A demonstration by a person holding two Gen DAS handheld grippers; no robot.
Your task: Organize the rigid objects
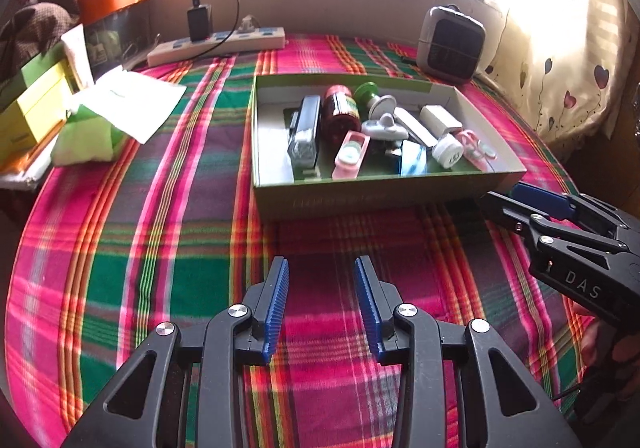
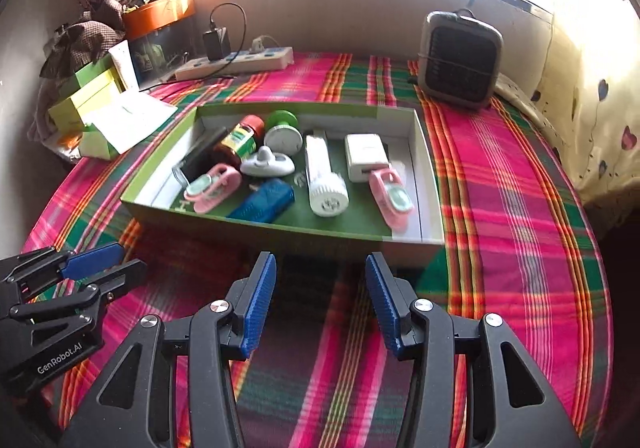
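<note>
Both my grippers hang empty above the bed's near edge: left gripper [image 1: 322, 280] fingers narrowly parted, right gripper [image 2: 320, 276] fingers wider, nothing between either. Past them, mid-bed, the green box [image 2: 256, 226] already holds a bottle [image 2: 240, 138], blue case [image 2: 262, 202] and white tube [image 2: 324, 176]. Nothing small lies loose on the blanket [image 2: 500, 208]; I judge sorting nearly complete.

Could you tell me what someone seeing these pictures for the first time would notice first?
The bright plaid cloth in pink, green and red covers the whole surface and takes the eye at once. In its middle lies a shallow green cardboard box crowded with small things, among them a dark bottle with a red cap and two pink holders. Nearest the cameras, the left tool and the right tool stand open and empty over the cloth.
</note>
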